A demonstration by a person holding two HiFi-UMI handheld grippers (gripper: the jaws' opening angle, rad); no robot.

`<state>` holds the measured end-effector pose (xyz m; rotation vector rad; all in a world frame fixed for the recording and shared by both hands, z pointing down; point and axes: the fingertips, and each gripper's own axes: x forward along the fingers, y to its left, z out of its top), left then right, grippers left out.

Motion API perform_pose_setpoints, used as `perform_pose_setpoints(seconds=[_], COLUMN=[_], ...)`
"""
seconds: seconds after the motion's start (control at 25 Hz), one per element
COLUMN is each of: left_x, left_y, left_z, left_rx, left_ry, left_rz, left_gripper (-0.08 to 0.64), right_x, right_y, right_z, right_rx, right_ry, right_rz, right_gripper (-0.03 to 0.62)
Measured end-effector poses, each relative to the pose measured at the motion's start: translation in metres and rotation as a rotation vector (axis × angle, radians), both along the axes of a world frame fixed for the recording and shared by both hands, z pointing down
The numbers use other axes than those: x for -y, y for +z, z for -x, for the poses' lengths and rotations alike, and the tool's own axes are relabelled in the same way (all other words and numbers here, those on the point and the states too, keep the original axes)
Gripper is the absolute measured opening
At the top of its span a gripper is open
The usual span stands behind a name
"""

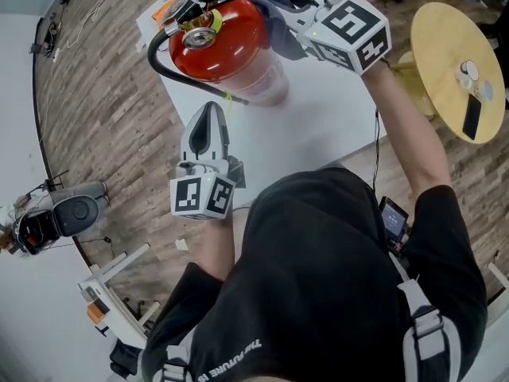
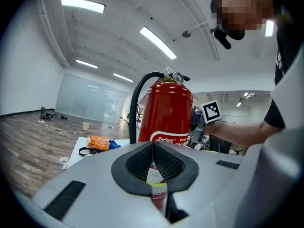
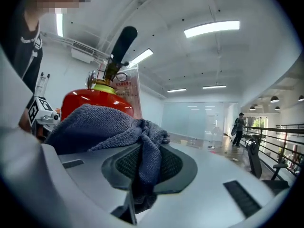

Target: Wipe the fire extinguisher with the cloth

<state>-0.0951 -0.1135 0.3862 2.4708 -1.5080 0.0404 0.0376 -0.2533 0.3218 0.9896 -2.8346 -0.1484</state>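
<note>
Table [image 1: 318, 126] bears one extinguisher [image 1: 227, 42]; right gripper [image 1: 288, 18] pinches one cloth [image 3: 104, 122], left gripper [image 1: 211, 116] seemingly closed.

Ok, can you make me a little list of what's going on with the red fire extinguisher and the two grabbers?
place: white table on a wooden floor
fire extinguisher: red, standing upright on the table, with a black hose looping down one side
cloth: gray-blue, bunched up, looks to be against the extinguisher's upper side
right gripper: shut on the cloth
left gripper: shut with nothing in it, pointing at the extinguisher but apart from it
</note>
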Motion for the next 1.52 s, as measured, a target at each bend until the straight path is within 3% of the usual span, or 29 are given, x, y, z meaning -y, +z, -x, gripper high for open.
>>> perform_pose_setpoints(seconds=[0.2, 0.36, 0.48, 0.6, 0.84, 1.0, 1.08, 1.28, 1.52], left_x=[0.013, 0.019, 0.026, 0.029, 0.032, 0.033, 0.032, 0.027, 0.017], left_y=[0.007, 0.012, 0.017, 0.016, 0.022, 0.023, 0.021, 0.017, 0.02], left_z=[-0.005, -0.004, -0.007, -0.006, -0.004, -0.005, -0.004, -0.006, -0.005], left_rx=[0.015, 0.043, 0.058, 0.07, 0.081, 0.092, 0.098, 0.093, 0.076], left_ry=[-0.054, -0.083, -0.089, -0.113, -0.14, -0.135, -0.132, -0.126, -0.112], left_rz=[0.027, 0.049, 0.065, 0.081, 0.105, 0.103, 0.098, 0.078, 0.062], left_gripper=[0.023, 0.023, 0.023, 0.023, 0.023, 0.023, 0.023, 0.023, 0.023], right_x=[0.029, 0.034, 0.038, 0.036, 0.03, 0.023, 0.022, 0.015, -0.004], right_y=[0.012, 0.02, 0.037, 0.083, 0.214, 0.299, 0.32, 0.328, 0.32], right_z=[0.033, 0.064, 0.075, 0.079, 0.063, 0.054, 0.05, 0.038, 0.016], right_rx=[-0.071, -0.035, -0.013, -0.08, -0.185, -0.43, -0.48, -0.464, -0.356], right_ry=[-0.176, -0.364, -0.435, -0.47, -0.399, -0.377, -0.355, -0.252, -0.089], right_rz=[-0.033, -0.016, 0.025, 0.067, 0.218, 0.266, 0.276, 0.279, 0.335], right_gripper=[0.073, 0.072, 0.072, 0.072, 0.071, 0.071, 0.069, 0.067, 0.066])
